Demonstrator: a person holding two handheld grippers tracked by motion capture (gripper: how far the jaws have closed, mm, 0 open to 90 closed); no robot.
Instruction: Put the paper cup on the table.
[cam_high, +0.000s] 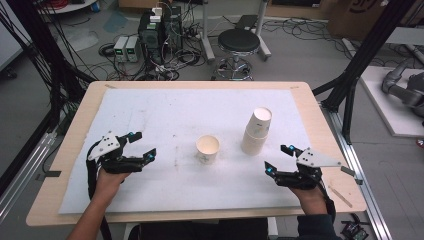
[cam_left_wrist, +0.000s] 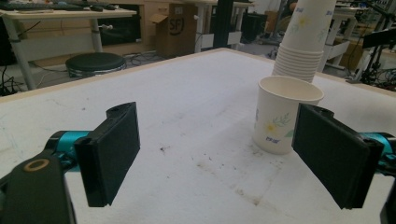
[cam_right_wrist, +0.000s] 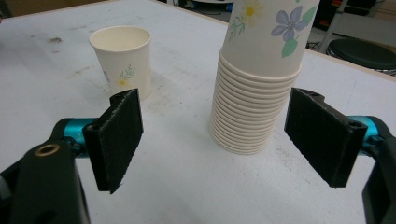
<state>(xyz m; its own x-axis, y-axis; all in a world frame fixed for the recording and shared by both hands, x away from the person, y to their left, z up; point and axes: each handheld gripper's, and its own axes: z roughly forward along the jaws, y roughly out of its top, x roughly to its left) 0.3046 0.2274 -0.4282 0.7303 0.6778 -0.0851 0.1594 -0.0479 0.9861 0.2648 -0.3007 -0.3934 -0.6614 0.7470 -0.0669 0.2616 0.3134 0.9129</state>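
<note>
Right tongs (cam_right_wrist: 212, 140) apart, empty, just short of the cup stack (cam_right_wrist: 254, 88). Left tongs (cam_left_wrist: 217, 156) apart, near the single cup (cam_left_wrist: 280, 114) beside that stack. Advise centring pads on the top cup only, squeezing lightly.

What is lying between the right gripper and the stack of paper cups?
Nothing: in the high view, only bare white mat separates the open right gripper from the stack of paper cups.

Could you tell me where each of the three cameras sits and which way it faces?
High view: above the person's side, looking forward and down on the table; forearms, left gripper and right gripper show.
Left gripper view: looks between its open jaws at the single cup.
Right gripper view: looks between its open jaws at the cup stack.
Both gripper views share the cup and the stack.
</note>
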